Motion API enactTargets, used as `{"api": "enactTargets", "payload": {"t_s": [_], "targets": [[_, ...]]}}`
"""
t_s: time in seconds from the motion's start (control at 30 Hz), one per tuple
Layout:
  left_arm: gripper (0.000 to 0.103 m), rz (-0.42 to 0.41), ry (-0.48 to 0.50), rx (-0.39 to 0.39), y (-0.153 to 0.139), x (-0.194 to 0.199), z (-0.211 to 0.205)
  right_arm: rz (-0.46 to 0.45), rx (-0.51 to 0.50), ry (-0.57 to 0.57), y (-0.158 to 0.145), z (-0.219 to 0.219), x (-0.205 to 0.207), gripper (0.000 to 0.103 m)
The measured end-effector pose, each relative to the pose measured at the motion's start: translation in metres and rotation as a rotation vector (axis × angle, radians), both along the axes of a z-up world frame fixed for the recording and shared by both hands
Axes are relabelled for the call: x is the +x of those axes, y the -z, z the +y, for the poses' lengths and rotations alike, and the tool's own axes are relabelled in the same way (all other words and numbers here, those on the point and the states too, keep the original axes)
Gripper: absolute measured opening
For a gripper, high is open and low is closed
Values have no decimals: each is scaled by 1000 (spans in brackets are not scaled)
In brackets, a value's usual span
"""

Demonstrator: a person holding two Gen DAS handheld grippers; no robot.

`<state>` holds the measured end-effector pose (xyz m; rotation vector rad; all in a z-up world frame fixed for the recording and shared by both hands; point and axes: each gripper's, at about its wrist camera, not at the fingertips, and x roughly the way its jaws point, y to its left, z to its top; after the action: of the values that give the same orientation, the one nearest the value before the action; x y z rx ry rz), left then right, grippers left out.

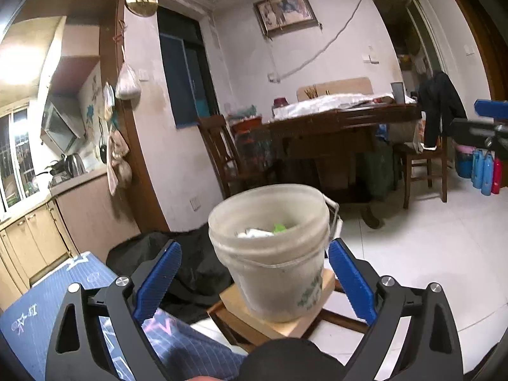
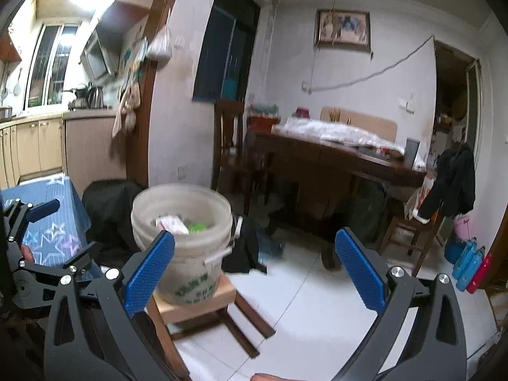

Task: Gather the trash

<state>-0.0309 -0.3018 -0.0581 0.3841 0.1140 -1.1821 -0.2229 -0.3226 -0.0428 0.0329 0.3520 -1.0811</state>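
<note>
A cloudy white plastic bucket stands on a small wooden stool. It holds white paper and a green scrap. My left gripper is open and empty, its blue pads level with the bucket on either side, just short of it. In the right wrist view the bucket sits left of centre with the paper and green scrap inside. My right gripper is open and empty, the bucket behind its left pad. The left gripper shows at the left edge.
A blue star-patterned cloth surface lies at the left. A black bag sits on the floor behind the bucket. A dark wooden table with chairs stands beyond. Coloured bottles stand at the right. The floor is white tile.
</note>
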Motion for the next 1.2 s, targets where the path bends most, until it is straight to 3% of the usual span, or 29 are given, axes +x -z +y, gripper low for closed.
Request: {"api": "enactTargets", "payload": {"t_s": [0.33,1.2], "targets": [[94,45,27,4,8,-2,3,37,64,14,30,-11,4,98],[92,139,-3,-43,-21,1,15,30,59,16,26,-13,4,98]]}}
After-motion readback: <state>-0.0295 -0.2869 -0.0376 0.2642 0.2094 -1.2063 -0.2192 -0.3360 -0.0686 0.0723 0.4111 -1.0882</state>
